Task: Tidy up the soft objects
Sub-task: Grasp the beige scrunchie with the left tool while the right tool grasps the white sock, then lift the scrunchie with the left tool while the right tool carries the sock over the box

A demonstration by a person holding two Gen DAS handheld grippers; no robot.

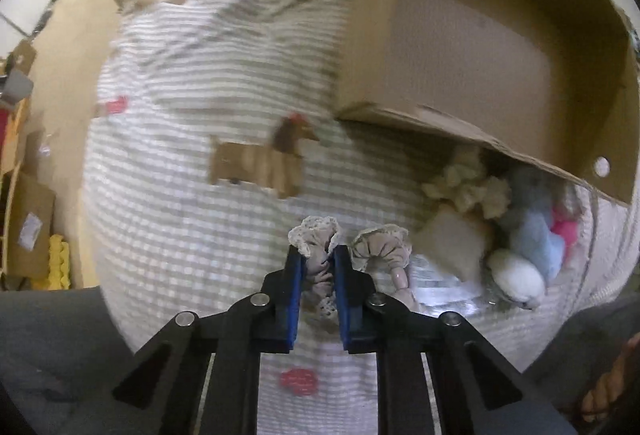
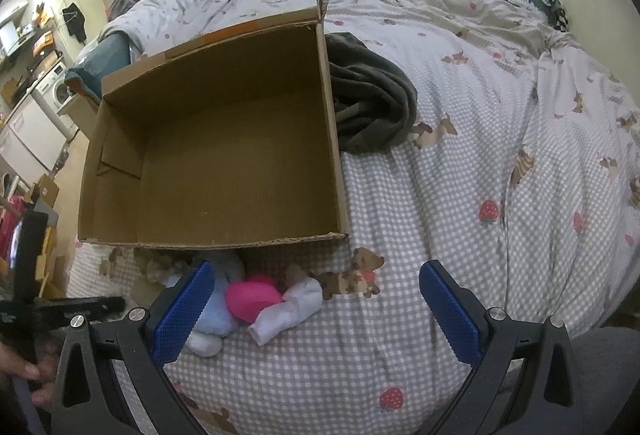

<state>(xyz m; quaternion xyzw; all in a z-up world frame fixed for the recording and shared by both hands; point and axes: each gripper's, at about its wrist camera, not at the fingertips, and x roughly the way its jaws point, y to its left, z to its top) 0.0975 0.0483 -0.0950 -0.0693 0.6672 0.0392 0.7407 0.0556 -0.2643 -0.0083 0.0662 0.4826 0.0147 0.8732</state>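
Blue pads of the left gripper (image 1: 317, 255) are pinching a ruffled, lace-edged beige cloth piece (image 1: 316, 235) against the checked bedspread (image 1: 180, 227), jaws nearly together. The right gripper (image 2: 316, 299) is hovering with its jaws spread wide, holding nothing. Just beyond it, a pale blue plush (image 2: 218, 309), a pink soft item (image 2: 252, 297) and a white sock (image 2: 292, 305) are lying in front of the empty cardboard box (image 2: 224, 139). A dark blanket (image 2: 368, 99) is sitting beside the box, farther back.
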